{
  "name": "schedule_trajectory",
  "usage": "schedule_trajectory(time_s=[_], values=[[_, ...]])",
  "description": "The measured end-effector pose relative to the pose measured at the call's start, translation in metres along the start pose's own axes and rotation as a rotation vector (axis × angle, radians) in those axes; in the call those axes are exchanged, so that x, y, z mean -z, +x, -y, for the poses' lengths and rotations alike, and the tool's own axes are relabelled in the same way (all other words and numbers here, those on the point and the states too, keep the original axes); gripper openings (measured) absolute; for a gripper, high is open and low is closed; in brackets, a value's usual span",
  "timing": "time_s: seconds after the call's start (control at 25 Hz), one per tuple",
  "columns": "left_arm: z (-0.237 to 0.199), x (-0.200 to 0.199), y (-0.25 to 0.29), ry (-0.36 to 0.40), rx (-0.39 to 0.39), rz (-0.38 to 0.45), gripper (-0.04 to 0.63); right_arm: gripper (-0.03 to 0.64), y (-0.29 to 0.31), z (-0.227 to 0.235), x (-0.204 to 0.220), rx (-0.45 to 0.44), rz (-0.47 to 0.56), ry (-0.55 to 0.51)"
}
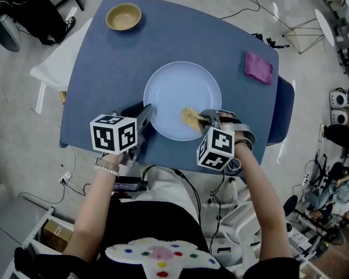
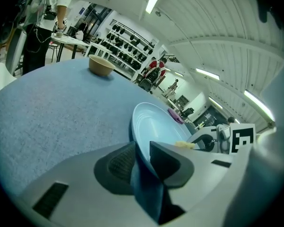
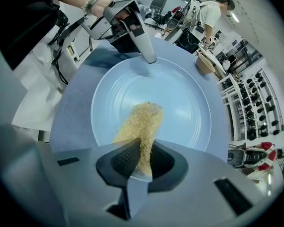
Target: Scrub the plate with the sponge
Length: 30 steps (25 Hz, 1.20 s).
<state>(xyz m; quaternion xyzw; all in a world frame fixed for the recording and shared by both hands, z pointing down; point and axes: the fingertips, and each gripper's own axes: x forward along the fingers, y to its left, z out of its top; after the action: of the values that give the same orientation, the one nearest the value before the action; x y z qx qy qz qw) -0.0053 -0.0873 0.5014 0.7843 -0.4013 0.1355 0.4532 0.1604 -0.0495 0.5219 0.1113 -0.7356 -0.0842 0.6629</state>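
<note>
A pale blue plate lies in the middle of the blue table. My left gripper is at the plate's near left rim, and in the left gripper view the rim runs between its jaws, which are shut on it. My right gripper points steeply down over the plate's near right part. It is shut on a yellow sponge, whose free end rests on the plate's inner surface. From the right gripper view, the left gripper shows at the plate's far rim.
A tan bowl stands at the table's far left corner. A purple cloth lies near the right edge. Around the table are cables, stands and a white chair on the floor. People stand in the background of both gripper views.
</note>
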Motion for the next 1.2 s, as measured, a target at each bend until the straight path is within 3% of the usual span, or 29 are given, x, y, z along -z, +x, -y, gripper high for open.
schedule_trajectory(time_s=[0.44, 0.88, 1.2], values=[[0.000, -0.001, 0.000, -0.058, -0.007, 0.036, 0.081, 0.048, 0.009, 0.036, 0.017, 0.108, -0.095, -0.014], [0.000, 0.000, 0.001, -0.063, -0.019, 0.048, 0.080, 0.048, 0.022, 0.077, 0.020, 0.243, -0.151, 0.039], [0.002, 0.000, 0.001, -0.064, -0.026, 0.056, 0.080, 0.048, 0.028, 0.108, 0.015, 0.353, -0.183, 0.020]])
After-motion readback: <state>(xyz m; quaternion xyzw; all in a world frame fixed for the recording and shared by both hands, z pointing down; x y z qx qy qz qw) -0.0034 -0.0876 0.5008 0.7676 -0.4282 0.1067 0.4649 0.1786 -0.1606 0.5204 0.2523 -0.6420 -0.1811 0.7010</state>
